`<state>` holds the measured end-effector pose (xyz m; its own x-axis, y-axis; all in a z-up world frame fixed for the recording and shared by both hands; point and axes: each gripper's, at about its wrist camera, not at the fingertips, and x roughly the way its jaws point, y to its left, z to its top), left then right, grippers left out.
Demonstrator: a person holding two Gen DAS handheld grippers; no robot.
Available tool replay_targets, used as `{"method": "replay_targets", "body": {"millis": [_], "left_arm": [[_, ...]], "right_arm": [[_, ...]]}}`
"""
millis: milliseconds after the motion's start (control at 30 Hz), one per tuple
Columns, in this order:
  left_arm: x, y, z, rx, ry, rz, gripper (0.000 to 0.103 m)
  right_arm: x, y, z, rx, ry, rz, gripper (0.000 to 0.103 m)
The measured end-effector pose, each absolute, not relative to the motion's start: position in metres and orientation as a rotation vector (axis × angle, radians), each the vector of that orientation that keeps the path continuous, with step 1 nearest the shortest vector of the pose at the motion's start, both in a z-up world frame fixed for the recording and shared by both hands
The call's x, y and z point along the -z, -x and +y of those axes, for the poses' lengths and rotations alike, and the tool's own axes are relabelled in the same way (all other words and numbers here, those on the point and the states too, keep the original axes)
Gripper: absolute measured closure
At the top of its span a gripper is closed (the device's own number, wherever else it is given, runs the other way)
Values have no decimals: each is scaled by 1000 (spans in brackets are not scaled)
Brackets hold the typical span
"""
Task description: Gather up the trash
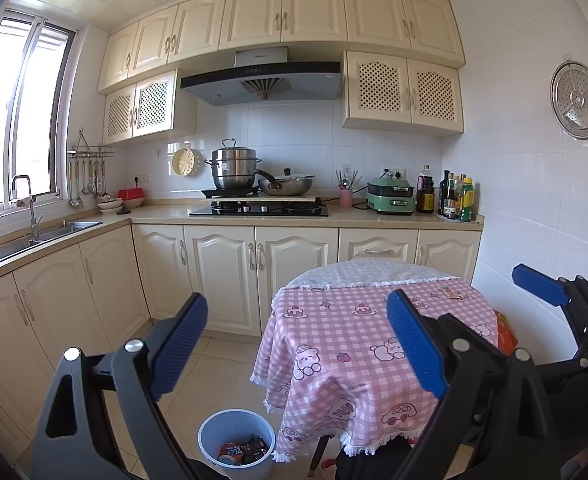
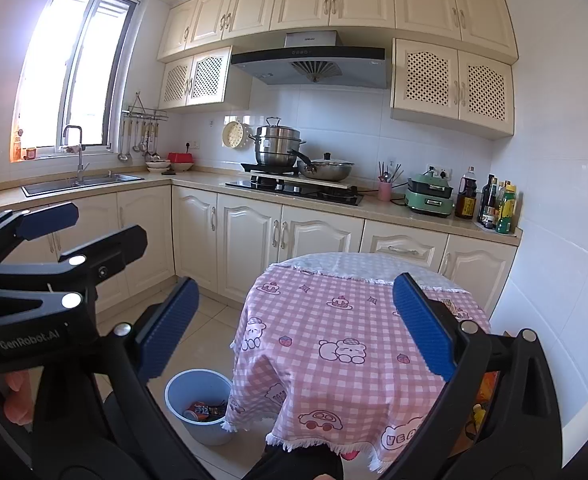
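Observation:
A round table with a pink checked cloth (image 1: 346, 336) stands in front of me; it also shows in the right wrist view (image 2: 334, 320). A small printed wrapper (image 1: 450, 293) lies near its far right edge, seen also in the right wrist view (image 2: 448, 305). A blue bin (image 1: 236, 438) holding cans and wrappers stands on the floor left of the table, shown too in the right wrist view (image 2: 198, 404). My left gripper (image 1: 298, 344) is open and empty above the table's near edge. My right gripper (image 2: 294, 328) is open and empty, to the right of the left one.
An orange packet (image 1: 504, 332) hangs at the table's right side by the white tiled wall. Cream cabinets (image 1: 222, 276) and a counter with a hob (image 1: 260, 210), pots, sink (image 1: 38, 236) and bottles (image 1: 458, 200) run behind and to the left. Tiled floor lies between bin and cabinets.

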<state>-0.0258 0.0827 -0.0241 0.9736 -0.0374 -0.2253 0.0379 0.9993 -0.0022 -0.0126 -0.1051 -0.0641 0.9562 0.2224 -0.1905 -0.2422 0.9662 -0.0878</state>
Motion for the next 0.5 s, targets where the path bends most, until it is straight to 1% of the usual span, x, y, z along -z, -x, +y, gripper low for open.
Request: {"method": "replay_targets", "body": {"millis": [500], "left_arm": [[27,24,86,42,-3,233,14]], "right_arm": [[63,10,-107,-237,112,182,7]]}}
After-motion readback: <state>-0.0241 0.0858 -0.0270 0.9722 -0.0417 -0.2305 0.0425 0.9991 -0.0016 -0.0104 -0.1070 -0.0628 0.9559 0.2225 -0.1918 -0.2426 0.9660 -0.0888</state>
